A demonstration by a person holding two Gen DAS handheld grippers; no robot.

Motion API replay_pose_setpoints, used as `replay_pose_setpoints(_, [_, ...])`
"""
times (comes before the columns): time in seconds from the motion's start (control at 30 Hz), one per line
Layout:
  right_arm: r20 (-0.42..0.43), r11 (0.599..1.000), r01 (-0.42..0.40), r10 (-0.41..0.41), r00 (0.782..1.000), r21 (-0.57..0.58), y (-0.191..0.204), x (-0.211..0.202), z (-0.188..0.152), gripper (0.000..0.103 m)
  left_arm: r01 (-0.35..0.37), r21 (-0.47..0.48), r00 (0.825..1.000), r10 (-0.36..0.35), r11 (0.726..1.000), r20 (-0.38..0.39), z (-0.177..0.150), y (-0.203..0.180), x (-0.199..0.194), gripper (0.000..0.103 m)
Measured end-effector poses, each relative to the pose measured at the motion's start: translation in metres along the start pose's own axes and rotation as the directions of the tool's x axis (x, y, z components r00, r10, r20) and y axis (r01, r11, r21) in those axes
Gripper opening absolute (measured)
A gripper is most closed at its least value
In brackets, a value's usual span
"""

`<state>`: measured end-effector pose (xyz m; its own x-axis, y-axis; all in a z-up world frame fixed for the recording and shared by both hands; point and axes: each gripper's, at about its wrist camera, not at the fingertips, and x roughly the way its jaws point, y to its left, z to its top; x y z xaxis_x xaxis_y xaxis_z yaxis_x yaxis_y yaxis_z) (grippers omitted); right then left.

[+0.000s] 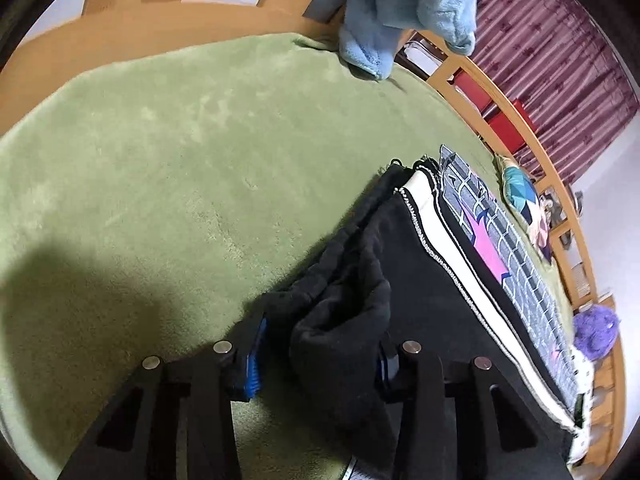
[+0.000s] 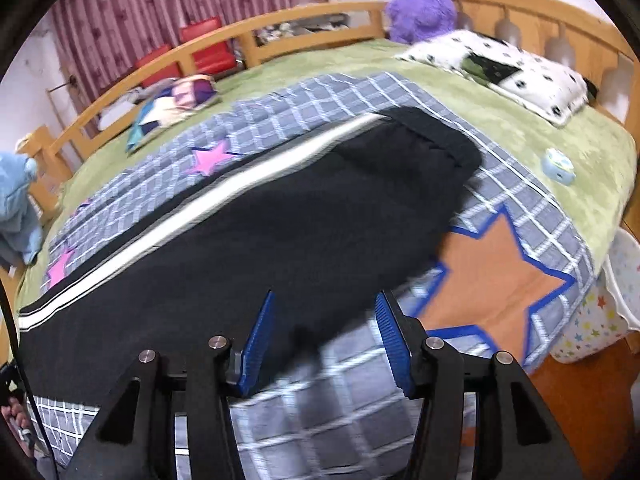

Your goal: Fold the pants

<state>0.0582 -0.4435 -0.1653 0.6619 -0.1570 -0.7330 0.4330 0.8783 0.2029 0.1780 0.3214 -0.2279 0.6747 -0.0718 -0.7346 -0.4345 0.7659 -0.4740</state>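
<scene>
two tools are at work on the black pants [image 2: 248,248], spread lengthwise on a checked quilt [image 2: 320,116] over the green bed [image 1: 160,140], prob. so the cloth lies flat for folding. left tool [image 1: 316,354] is clamped on a bunched fabric end, w/ cloth packed between pads. right tool [image 2: 326,340] is released, jaws apart above the pants edge, nothing gripped, likely positioned for a pinch.
</scene>
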Motion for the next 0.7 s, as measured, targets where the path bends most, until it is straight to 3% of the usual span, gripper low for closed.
replay_pose_setpoints(0.17, [0.037,0.995,0.012,-0.008,0.999,-0.100,0.045,-0.006,-0.013,0.051,-0.001,-0.007,0.999,0.001,1.000,0.034,0.005,-0.005,-0.014,0.035])
replay_pose_setpoints(0.23, [0.029,0.989,0.011,-0.007,1.000,-0.148,0.061,-0.008,-0.016,0.051,-0.020,0.065,0.996,0.014,0.998,0.085,0.006,-0.022,-0.030,0.032])
replay_pose_setpoints(0.3, [0.034,0.983,-0.051,0.058,0.998,-0.177,0.071,-0.012,-0.020,0.051,-0.018,0.135,0.992,0.001,0.991,0.125,0.007,-0.046,-0.049,0.029])
replay_pose_setpoints(0.5, [0.048,0.974,-0.114,0.126,0.991,-0.196,0.084,-0.014,-0.034,0.051,-0.047,0.263,0.981,-0.005,0.964,0.195,0.003,-0.115,-0.094,0.027])
replay_pose_setpoints(0.6, [0.041,0.979,-0.149,0.156,0.987,-0.136,0.074,-0.013,-0.042,0.051,-0.020,0.359,0.972,-0.065,0.933,0.224,-0.015,-0.164,-0.117,0.027])
replay_pose_setpoints(0.7, [0.033,0.975,-0.188,0.193,0.981,-0.119,0.061,-0.016,-0.049,0.051,0.006,0.491,0.967,-0.129,0.871,0.218,-0.049,-0.231,-0.127,0.026])
